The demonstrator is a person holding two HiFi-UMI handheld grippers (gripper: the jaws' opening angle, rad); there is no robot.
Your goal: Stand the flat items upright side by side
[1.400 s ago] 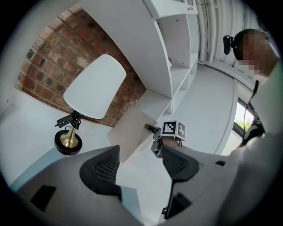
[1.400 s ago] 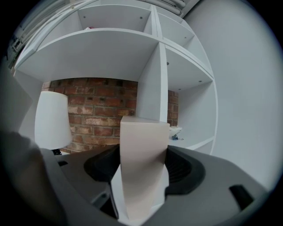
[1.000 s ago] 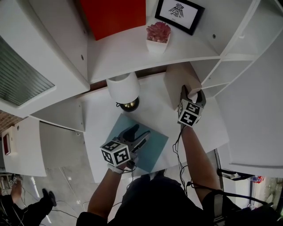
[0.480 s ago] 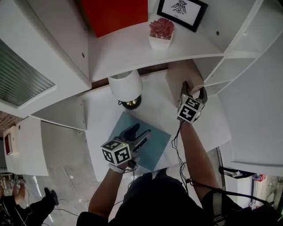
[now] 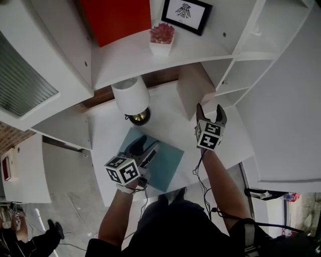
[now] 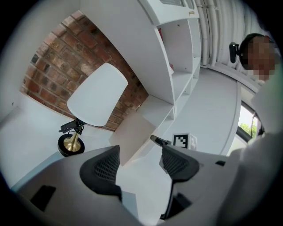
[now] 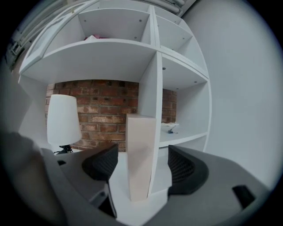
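1. The beige board (image 5: 188, 93) stands upright against the shelf divider (image 7: 150, 79), its long axis vertical. It is just ahead of the right gripper (image 5: 210, 109), whose jaws have just been opening and now stand wide, clear of it.
2. The teal board (image 5: 165, 163) lies flat on the surface (image 5: 170, 128) at lower centre, directly beneath the left gripper (image 5: 148, 145), whose jaws are apart and empty.
3. The left hand is nearer, so the teal board likely has to tip up and travel up-right, beside the beige one.

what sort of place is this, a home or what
Likely a home study nook, perhaps staged: a white desk under built-in white shelves, a white-shaded brass table lamp, and a black-framed print beside a pink potted plant.
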